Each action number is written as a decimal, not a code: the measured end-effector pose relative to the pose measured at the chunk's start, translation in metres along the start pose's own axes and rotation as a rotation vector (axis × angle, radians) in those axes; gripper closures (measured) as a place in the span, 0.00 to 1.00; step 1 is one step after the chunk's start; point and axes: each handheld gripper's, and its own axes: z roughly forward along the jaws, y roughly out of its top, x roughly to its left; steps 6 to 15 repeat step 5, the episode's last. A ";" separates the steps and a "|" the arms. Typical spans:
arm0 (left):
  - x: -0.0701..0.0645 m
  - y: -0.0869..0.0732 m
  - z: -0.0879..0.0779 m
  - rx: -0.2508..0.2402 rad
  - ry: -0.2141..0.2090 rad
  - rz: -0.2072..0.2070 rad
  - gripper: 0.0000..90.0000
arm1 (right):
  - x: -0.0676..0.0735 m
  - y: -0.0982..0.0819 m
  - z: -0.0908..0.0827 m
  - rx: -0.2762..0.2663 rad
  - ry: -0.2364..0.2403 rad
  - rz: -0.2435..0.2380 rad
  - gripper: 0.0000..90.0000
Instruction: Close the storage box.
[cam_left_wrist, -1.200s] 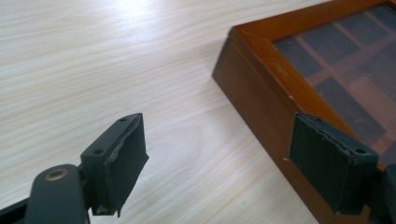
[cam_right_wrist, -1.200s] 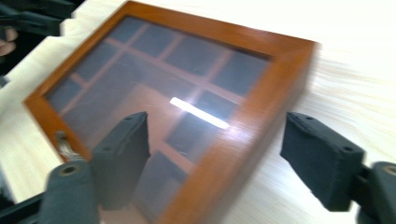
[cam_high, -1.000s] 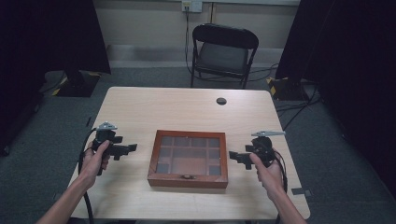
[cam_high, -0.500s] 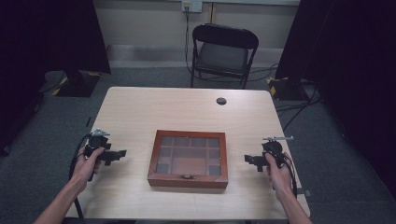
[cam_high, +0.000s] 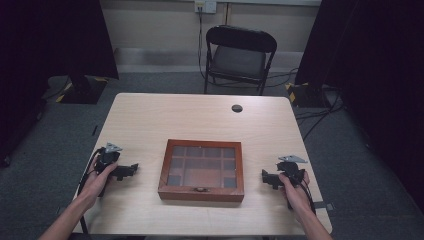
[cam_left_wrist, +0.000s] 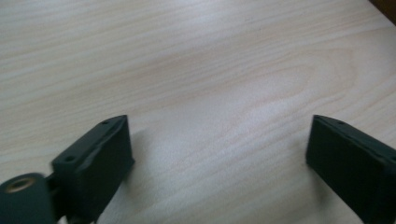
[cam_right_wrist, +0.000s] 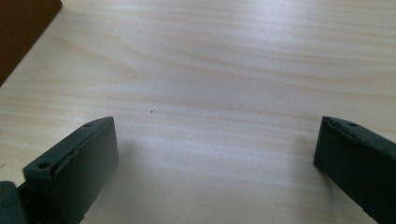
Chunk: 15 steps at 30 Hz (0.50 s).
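Observation:
A brown wooden box (cam_high: 202, 170) with a glass lid over several compartments lies shut at the table's front middle. My left gripper (cam_high: 131, 169) rests low on the table to the box's left, held in a hand, jaws pointing at the box. Its jaws stand wide open over bare wood (cam_left_wrist: 219, 135). My right gripper (cam_high: 266, 178) sits to the box's right, also pointing at the box, apart from it. Its jaws are wide open with nothing between them (cam_right_wrist: 217, 149). A corner of the box (cam_right_wrist: 23, 28) shows at the upper left of the right gripper view.
A small black round disc (cam_high: 237, 108) lies near the table's far edge. A black folding chair (cam_high: 239, 55) stands behind the table (cam_high: 200, 120). Cables run on the floor at the right. Dark curtains hang on both sides.
Both grippers have moved down toward the table's front and settled low on it, the left drifting outward from the box and the right pulling back toward the front edge.

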 end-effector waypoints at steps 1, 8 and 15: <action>0.001 -0.001 0.001 -0.011 -0.008 0.010 0.00 | 0.000 0.000 0.000 0.000 0.000 0.000 0.00; 0.001 -0.002 0.001 -0.020 -0.013 0.005 0.00 | 0.000 0.000 0.000 0.001 0.001 -0.002 0.00; 0.001 -0.002 0.001 -0.020 -0.013 0.005 0.00 | 0.000 0.000 0.000 0.001 0.001 -0.002 0.00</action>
